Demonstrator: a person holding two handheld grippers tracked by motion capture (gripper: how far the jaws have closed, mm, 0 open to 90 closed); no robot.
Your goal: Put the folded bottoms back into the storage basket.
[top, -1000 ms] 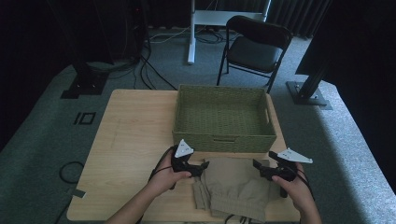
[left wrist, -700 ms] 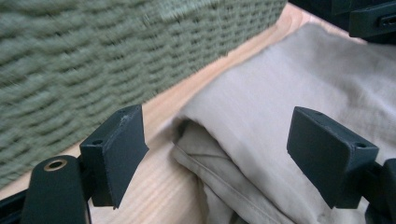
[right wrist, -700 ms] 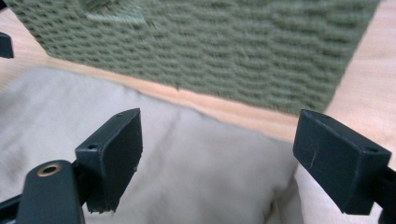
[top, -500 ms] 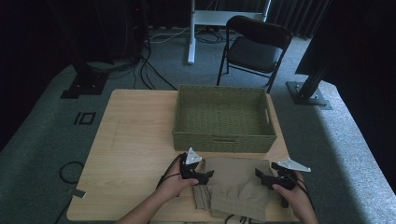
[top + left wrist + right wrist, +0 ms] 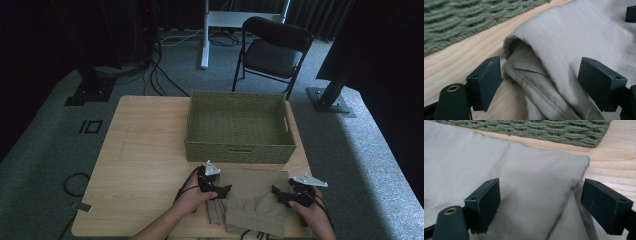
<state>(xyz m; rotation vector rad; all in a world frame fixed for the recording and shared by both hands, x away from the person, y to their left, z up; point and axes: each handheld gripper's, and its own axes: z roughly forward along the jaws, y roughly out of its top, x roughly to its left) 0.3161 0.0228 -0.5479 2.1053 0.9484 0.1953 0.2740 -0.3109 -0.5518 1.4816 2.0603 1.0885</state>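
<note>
a folded khaki cotton garment (image 5: 255, 199) lies on the pale wooden table (image 5: 145, 165), just in front of the olive-green woven rectangular basket (image 5: 239, 127) and close to its near wall. the cloth is soft and creased, doubled over itself; at its left edge the layers open into a rounded fold with a stitched hem peeking out beneath (image 5: 529, 67), and at the corner nearest the basket's right end it bunches into a plump, pillow-like bulge (image 5: 564, 170). part of it hangs toward the table's near edge.

the person's forearms come in from below the garment. the left hand (image 5: 192, 197) holds the left gripper (image 5: 216, 190) low at the garment's left edge, on the side away from the basket's right handle, its grey three-cornered plate tilted up. the right hand (image 5: 310, 212) holds the right gripper (image 5: 281, 196) at the garment's right edge, level with the basket's right end.

both pairs of jaws stand wide apart, released. in the left gripper view the black blocky jaws straddle the open fold, with cloth between them but not pinched. in the right gripper view the jaws bracket the bulging corner the same way, loose on either side.

the basket is thick twisted weave, straight-walled, with slot handles. the table shows a light, streaked grain.
</note>
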